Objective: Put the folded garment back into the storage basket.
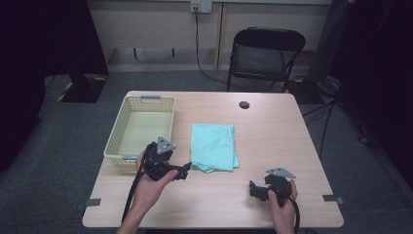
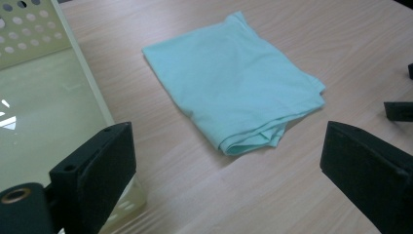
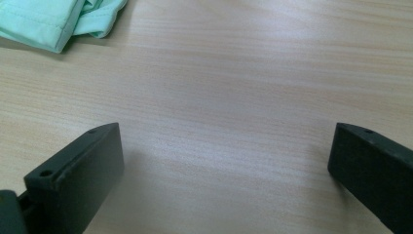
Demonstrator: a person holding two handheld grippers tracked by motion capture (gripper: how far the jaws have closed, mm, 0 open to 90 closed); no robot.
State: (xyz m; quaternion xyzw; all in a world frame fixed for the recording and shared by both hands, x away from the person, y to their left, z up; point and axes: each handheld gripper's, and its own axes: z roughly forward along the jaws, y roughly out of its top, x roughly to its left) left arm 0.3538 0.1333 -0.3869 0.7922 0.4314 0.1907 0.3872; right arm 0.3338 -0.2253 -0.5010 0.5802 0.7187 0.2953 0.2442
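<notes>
Cloth (image 1: 213,146) lies folded flat mid-table (image 1: 272,136), just right of the basket (image 1: 141,127). I see my left gripper (image 1: 181,171) near its front left corner, jaws spread wide, nothing held. My right gripper (image 1: 254,189) sits well apart toward the front right, jaws likewise wide over bare wood.

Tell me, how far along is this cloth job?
Done: the light blue cloth already lies folded on the table, beside the empty yellow basket. In hand: nothing is gripped; the left gripper is open near the cloth's near edge, and the right gripper is open over bare wood. Left: probably grasping the cloth and moving it, perhaps into the basket.
</notes>
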